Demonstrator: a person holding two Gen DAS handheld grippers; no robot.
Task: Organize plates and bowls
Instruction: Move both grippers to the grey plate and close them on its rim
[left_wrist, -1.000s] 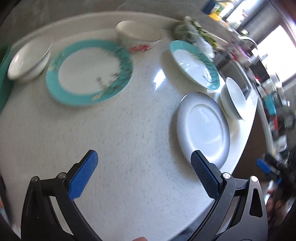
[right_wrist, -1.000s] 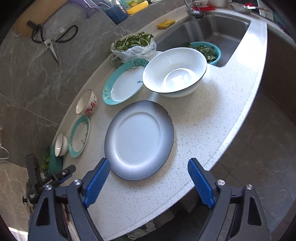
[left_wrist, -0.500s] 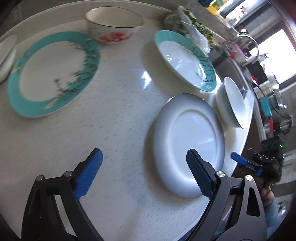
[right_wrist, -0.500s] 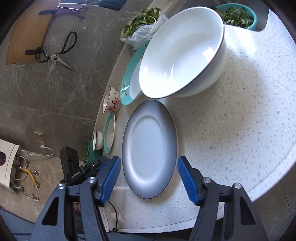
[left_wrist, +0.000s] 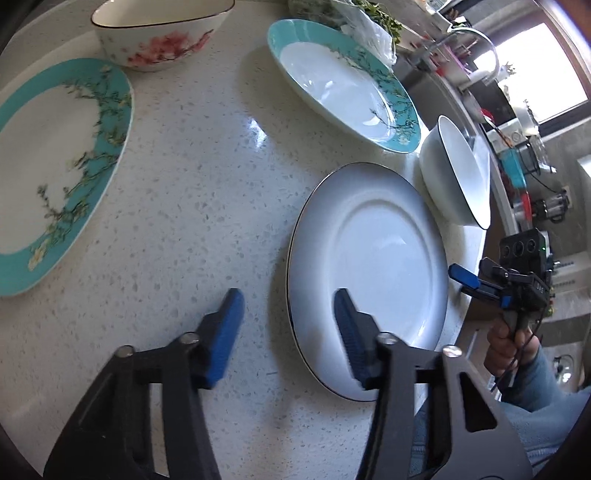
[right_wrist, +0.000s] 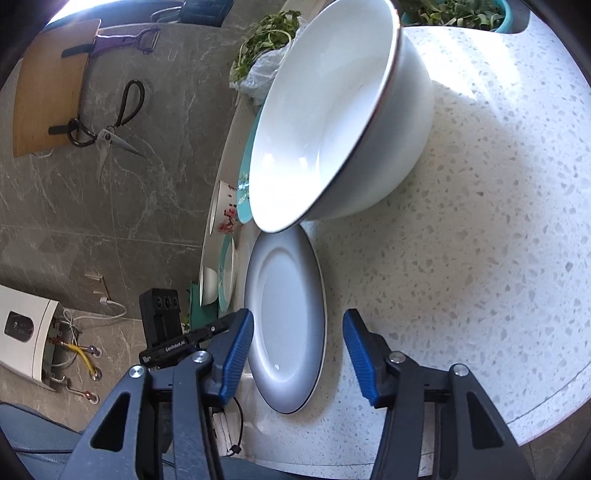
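Grey-rimmed plate (left_wrist: 373, 254) near the surface (left_wrist: 207, 177) front edge, left gripper (left_wrist: 286, 325) and right gripper (right_wrist: 297, 354) fingers closing astride opposite rims, not yet pressing.

Speckled white countertop (right_wrist: 480, 221), grey marble wall (right_wrist: 155, 206), bright window (left_wrist: 543, 70) behind.

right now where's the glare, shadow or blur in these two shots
Left wrist view: a small bright glare spot on the counter, a sheen on the far teal plate, the window blown out, and this gripper's closing fingers smeared. Right wrist view: sun washes out the counter top right, the big white bowl casts a broad shadow over the speckled top; straight edges bend toward the frame's rim.
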